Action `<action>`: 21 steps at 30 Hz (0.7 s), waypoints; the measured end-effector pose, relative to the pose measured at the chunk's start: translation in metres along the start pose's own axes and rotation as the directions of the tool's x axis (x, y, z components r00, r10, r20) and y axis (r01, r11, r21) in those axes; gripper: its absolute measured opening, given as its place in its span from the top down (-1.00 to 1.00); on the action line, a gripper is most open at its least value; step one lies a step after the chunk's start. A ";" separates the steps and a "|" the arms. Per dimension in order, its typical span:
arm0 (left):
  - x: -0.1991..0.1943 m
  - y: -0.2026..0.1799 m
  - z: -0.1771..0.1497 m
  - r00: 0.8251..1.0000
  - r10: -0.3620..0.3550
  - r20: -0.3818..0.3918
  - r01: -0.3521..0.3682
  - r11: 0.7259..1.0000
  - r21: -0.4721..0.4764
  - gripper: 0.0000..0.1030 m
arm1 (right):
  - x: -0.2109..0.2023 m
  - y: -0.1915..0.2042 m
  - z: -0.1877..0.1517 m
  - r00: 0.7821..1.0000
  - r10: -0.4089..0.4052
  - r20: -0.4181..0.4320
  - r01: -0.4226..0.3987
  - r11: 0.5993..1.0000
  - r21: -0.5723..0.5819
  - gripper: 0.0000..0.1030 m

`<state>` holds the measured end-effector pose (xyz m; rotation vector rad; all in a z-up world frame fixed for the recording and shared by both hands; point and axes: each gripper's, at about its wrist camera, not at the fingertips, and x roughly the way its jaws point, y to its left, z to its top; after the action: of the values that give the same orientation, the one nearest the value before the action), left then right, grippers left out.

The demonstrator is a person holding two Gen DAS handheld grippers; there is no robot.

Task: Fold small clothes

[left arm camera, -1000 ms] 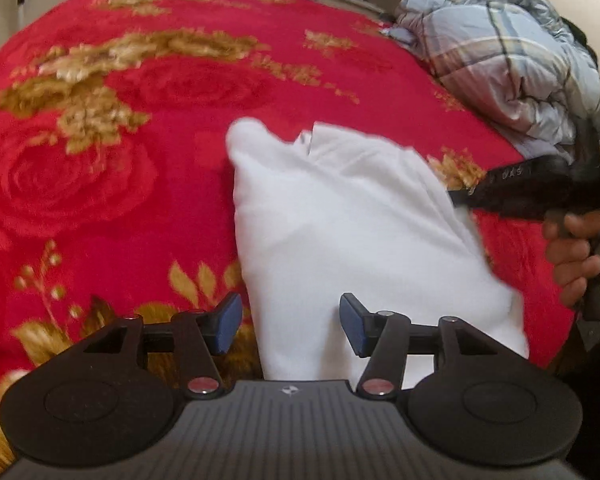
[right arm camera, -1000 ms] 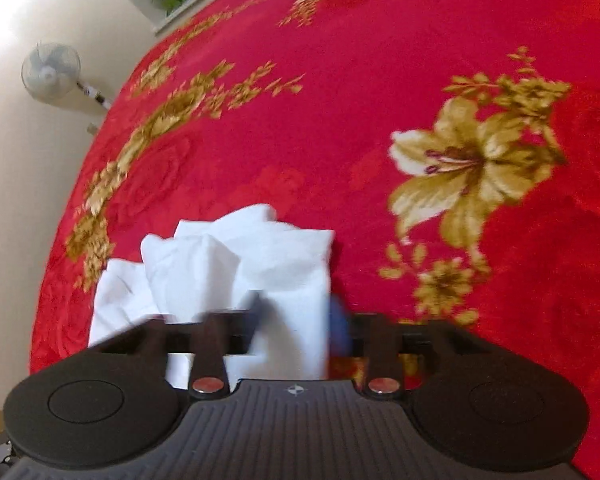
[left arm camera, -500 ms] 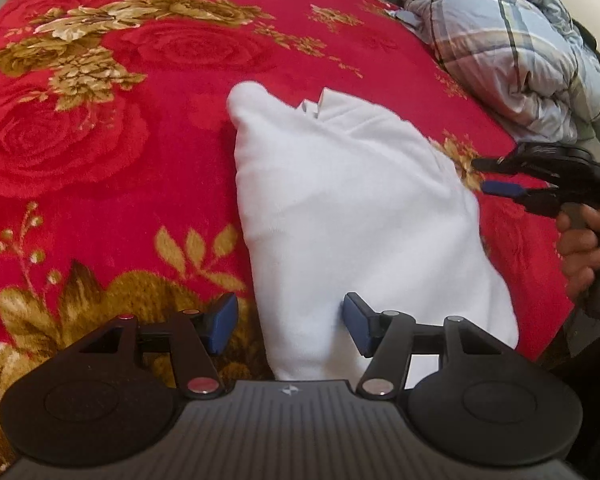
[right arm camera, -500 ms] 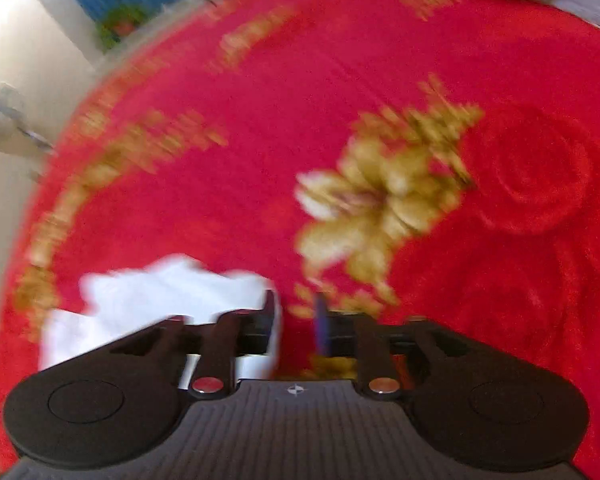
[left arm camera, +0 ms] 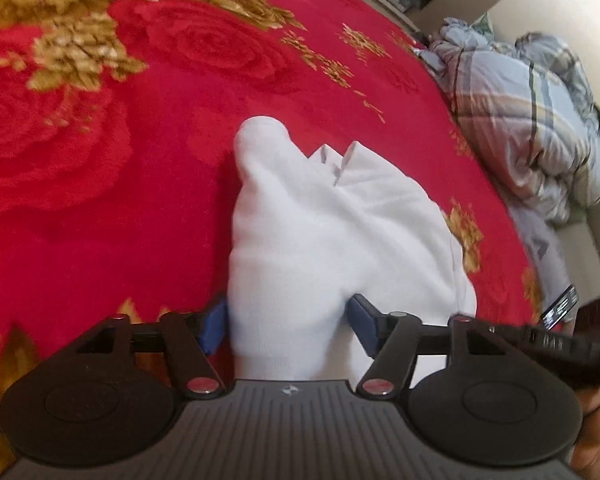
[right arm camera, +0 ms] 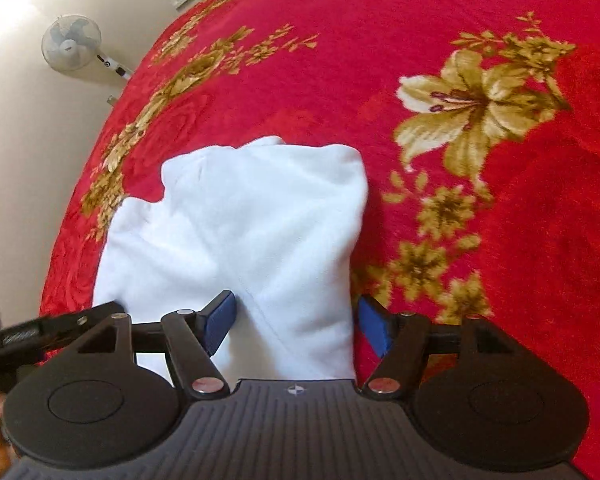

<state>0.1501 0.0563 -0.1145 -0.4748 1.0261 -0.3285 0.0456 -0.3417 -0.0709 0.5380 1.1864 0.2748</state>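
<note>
A small white garment (left arm camera: 320, 240) lies folded on a red blanket with gold flowers (left arm camera: 120, 160). My left gripper (left arm camera: 288, 326) is open, its blue pads on either side of the garment's near end, with cloth bulging between them. My right gripper (right arm camera: 296, 324) is open over the near edge of the same garment (right arm camera: 240, 232), its right pad at the cloth's right edge. The right gripper also shows at the lower right of the left wrist view (left arm camera: 560, 340). The left gripper shows at the lower left of the right wrist view (right arm camera: 28, 336).
A crumpled plaid quilt (left arm camera: 532, 112) lies at the blanket's far right edge. A standing fan (right arm camera: 72, 46) is by the wall beyond the blanket (right arm camera: 460, 220). Open red blanket stretches to the left and ahead.
The left gripper moved forward so the garment's near end now sits between its open pads. The right gripper swung back beside it and opened wide over the garment's near edge.
</note>
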 end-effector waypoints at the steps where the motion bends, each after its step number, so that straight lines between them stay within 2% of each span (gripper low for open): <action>1: 0.004 0.001 0.001 1.000 -0.015 0.013 0.015 1.000 -0.002 -0.44 | 0.002 0.001 -0.001 1.000 0.002 0.004 -0.002 1.000 -0.006 -0.33; 3: 0.006 -0.001 0.001 0.998 -0.026 0.051 0.026 1.000 -0.001 -0.43 | 0.003 0.004 -0.002 1.000 0.003 0.016 -0.002 1.000 -0.016 -0.30; 4: 0.005 -0.002 0.001 0.997 -0.023 0.068 0.023 1.000 -0.006 -0.30 | 0.006 0.004 0.000 1.000 0.000 0.022 0.000 1.000 -0.020 -0.19; 5: 0.004 -0.003 0.001 0.996 -0.014 0.085 0.014 1.000 -0.010 -0.19 | 0.008 0.007 0.000 1.000 0.002 0.025 -0.002 1.000 -0.024 0.04; 6: 0.001 -0.006 0.000 0.995 -0.007 0.095 0.008 1.000 -0.009 0.10 | 0.008 0.009 0.000 1.000 0.011 0.026 -0.011 1.000 -0.028 0.14; 7: -0.002 -0.009 0.001 0.995 -0.010 0.101 0.010 1.000 -0.003 0.25 | 0.007 0.012 0.001 0.999 0.018 0.036 -0.017 0.999 -0.030 0.27; 8: -0.009 -0.016 0.001 0.993 -0.006 0.116 0.004 1.000 0.021 0.29 | 0.007 0.015 0.002 0.998 0.019 0.051 -0.017 0.999 -0.035 0.39; 9: -0.015 -0.022 0.002 0.992 -0.001 0.130 -0.005 0.999 0.050 0.33 | 0.006 0.018 0.003 0.997 0.027 0.067 -0.024 0.999 -0.047 0.42; 12: -0.047 -0.037 0.011 0.976 0.003 0.216 -0.026 0.994 0.102 0.35 | 0.001 0.027 0.008 0.991 0.058 0.119 -0.053 0.997 -0.049 0.49; 14: -0.077 -0.038 0.021 0.956 -0.006 0.294 -0.026 0.994 0.104 0.35 | 0.000 0.041 0.012 0.980 0.111 0.165 -0.098 0.992 -0.081 0.50; 18: -0.130 -0.023 0.039 0.916 0.007 0.401 -0.053 0.993 0.103 0.32 | -0.002 0.083 0.023 0.939 0.239 0.246 -0.195 0.962 -0.190 0.50; 21: -0.152 0.003 0.047 0.904 0.062 0.424 -0.083 0.996 0.030 0.12 | 0.007 0.116 0.031 0.915 0.309 0.260 -0.240 0.933 -0.267 0.46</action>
<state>0.1175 0.1412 0.0158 -0.4397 0.6086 -0.1705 0.0850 -0.2482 -0.0060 0.5224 0.7699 0.5483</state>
